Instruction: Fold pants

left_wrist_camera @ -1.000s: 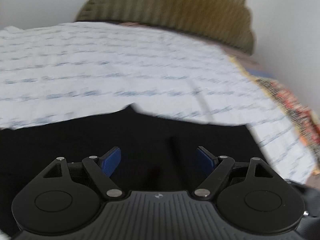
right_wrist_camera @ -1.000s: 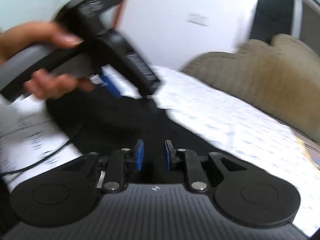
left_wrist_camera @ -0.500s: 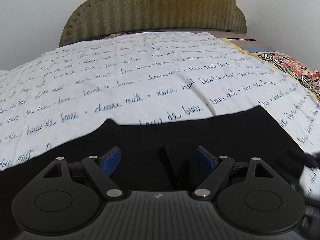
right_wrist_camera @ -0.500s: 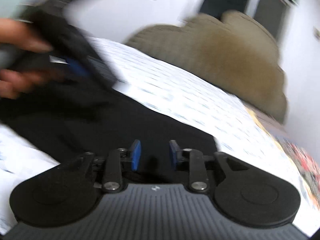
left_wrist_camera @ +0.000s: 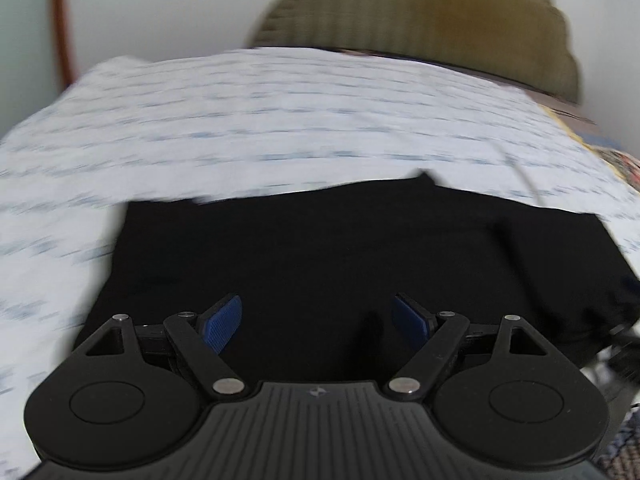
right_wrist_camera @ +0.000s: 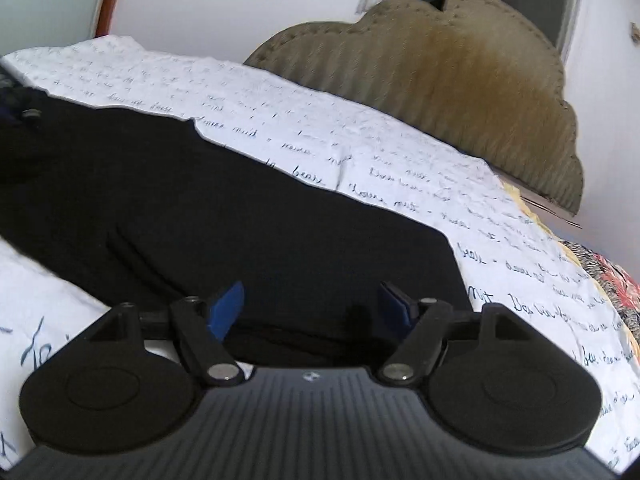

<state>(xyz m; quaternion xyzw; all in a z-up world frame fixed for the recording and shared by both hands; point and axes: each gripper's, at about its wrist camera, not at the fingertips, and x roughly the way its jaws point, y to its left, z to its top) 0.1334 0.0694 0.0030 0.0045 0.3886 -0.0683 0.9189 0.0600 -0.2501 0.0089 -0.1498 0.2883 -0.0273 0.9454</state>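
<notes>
Seemingly the pants (left_wrist_camera: 352, 256) are already folded into a compact black block on the white script-printed sheet (left_wrist_camera: 280, 120), filling the lower middle of both views; any last fold or smoothing is a guess (the left view is blurred). One garment, one olive headboard (right_wrist_camera: 460, 92). Left gripper (left_wrist_camera: 318, 318) and right gripper (right_wrist_camera: 312, 306) both hang spread wide, holding nothing.
</notes>
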